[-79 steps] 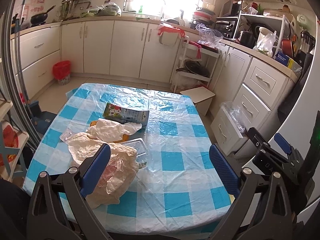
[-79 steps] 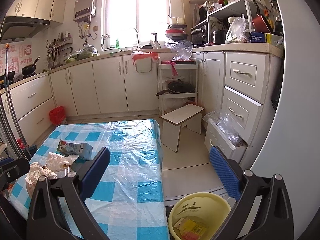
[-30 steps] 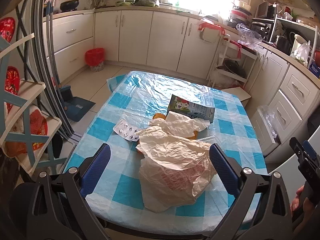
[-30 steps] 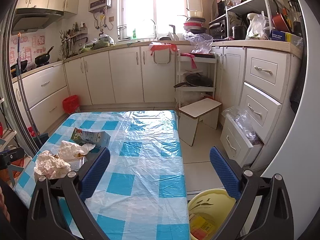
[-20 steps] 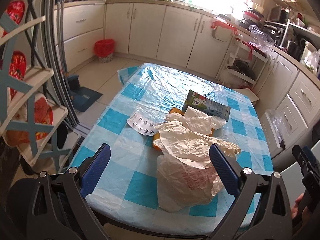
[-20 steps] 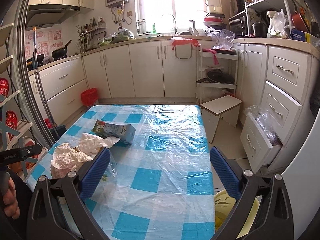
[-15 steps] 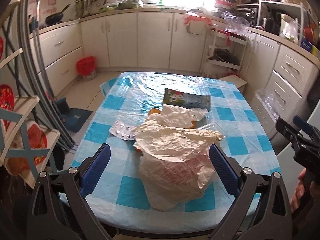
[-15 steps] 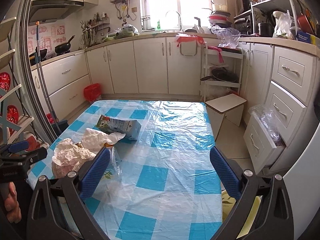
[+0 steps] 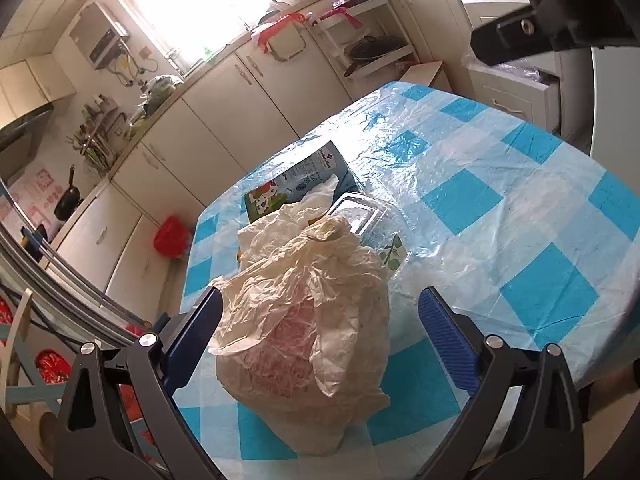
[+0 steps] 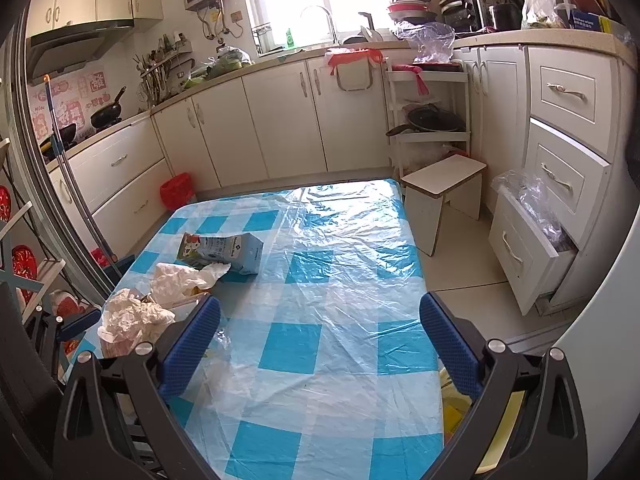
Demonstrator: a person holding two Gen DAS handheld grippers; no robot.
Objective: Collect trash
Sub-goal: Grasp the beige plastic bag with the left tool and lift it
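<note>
Left hand-held gripper (image 9: 320,320) agape around crumpled bag (image 9: 304,320) near table edge (image 9: 320,458).

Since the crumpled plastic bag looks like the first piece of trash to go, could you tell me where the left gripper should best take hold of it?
Probably the bunched, wrinkled crest of the crumpled plastic bag, approached from the near table edge. The left gripper is open and its blue pads already flank the bag. The upper folds look loose and raised, so closing there should gather film without catching the clear container behind.
</note>
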